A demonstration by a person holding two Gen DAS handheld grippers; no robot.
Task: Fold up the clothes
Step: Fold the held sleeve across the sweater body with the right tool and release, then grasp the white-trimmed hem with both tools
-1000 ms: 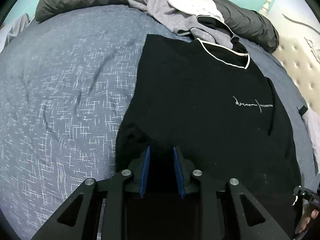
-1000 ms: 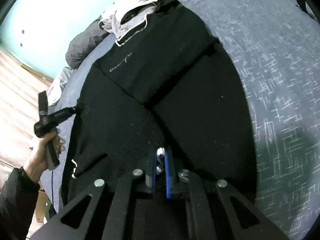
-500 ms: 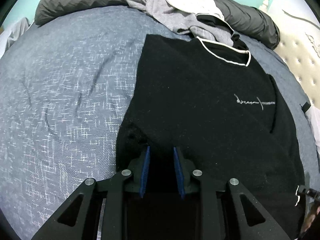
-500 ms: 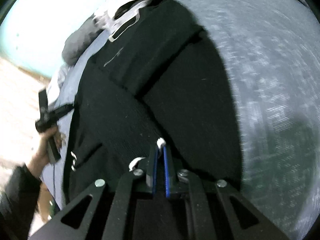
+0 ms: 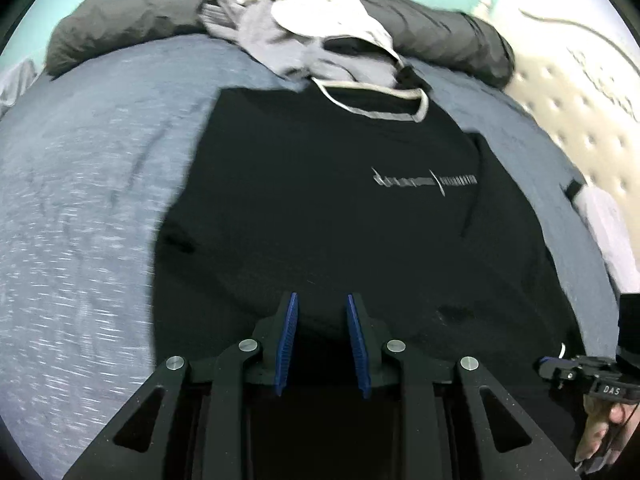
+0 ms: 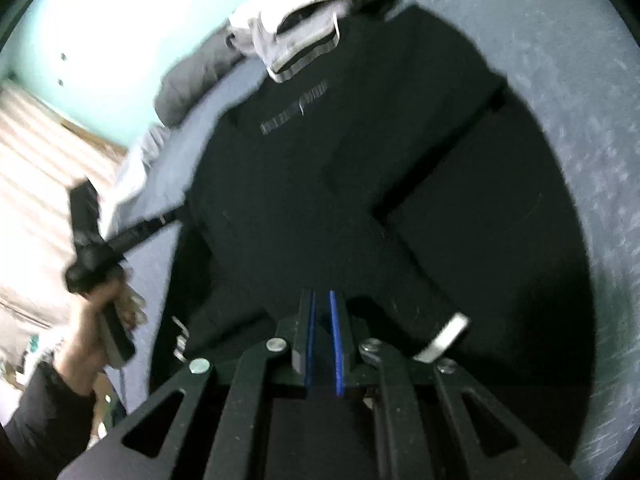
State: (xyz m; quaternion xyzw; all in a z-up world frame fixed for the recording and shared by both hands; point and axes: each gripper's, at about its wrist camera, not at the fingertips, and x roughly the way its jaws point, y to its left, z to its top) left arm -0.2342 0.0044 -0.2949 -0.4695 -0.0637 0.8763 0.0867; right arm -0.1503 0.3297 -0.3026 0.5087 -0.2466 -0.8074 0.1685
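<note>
A black sweatshirt [image 5: 340, 220] with a white-trimmed collar [image 5: 372, 114] lies face up on the blue-grey bed cover [image 5: 80, 200]. My left gripper [image 5: 320, 300] hangs open over its lower hem with nothing between the pads. One sleeve is folded diagonally across the sweatshirt's body [image 6: 300, 200]. My right gripper [image 6: 322, 296] has its pads close together on dark fabric at that sleeve's end. The white cuff [image 6: 444, 338] shows just right of the fingers. The right gripper [image 5: 548, 364] also appears at the sweatshirt's lower right corner, and the left gripper [image 6: 172, 216], held by a hand [image 6: 100, 320], at its far edge.
A heap of grey and white clothes [image 5: 312, 40] lies just beyond the collar, against a dark duvet roll [image 5: 120, 28]. A padded cream headboard [image 5: 580, 100] runs along the right. Bare bed cover spreads to the left of the sweatshirt.
The right gripper has swung with the sleeve, and the cuff now shows to the right of its fingers instead of at their tips. The left gripper stays open and has drifted slightly.
</note>
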